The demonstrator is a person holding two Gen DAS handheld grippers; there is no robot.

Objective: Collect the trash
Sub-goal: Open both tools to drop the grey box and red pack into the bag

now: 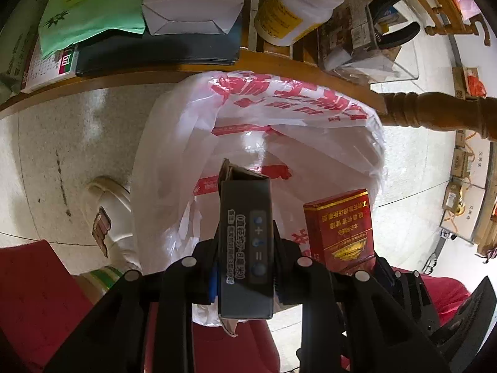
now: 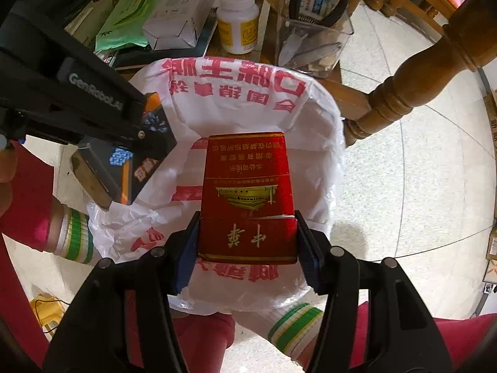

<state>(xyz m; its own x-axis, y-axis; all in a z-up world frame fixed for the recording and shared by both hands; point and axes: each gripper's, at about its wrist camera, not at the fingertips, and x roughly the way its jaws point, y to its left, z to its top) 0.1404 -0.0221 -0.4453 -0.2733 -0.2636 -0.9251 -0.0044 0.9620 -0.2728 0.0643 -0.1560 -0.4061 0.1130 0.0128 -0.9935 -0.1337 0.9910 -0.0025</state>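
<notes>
Over on the left, the left gripper [image 1: 245,248] has its jaws clamped on the narrow sides of a dark box [image 1: 245,242] printed with small blue dots and white lettering. The box stands on end between the pads, its open top flap sticking out beyond the fingertips. Straight ahead of those jaws, and below them, gapes the white plastic bag [image 1: 279,118] with red lettering, its mouth wide and its rim rolled outward. Beyond the bag's far rim runs the edge of a wooden table [image 1: 174,73] carrying a green packet [image 1: 93,6], a white carton [image 1: 192,3] and a white bottle with a yellow label [image 1: 295,9].

To the right, the right gripper [image 2: 247,239] grips a red cigarette pack [image 2: 247,195] across its width, the blue pads [image 2: 186,248] pressed flat on both sides near the lid end, while the rest of the pack reaches forward past the fingertips. That pack also hangs over the bag's open mouth, with white plastic showing all around it. The dark box sits off to the left of these jaws, at about the same level.

Further right, a turned wooden leg [image 2: 400,93] stands on the pale speckled floor [image 2: 419,202] just beside the bag. Striped socks [image 2: 295,323] and red trouser legs show below the jaws, close to the bag's near rim.
</notes>
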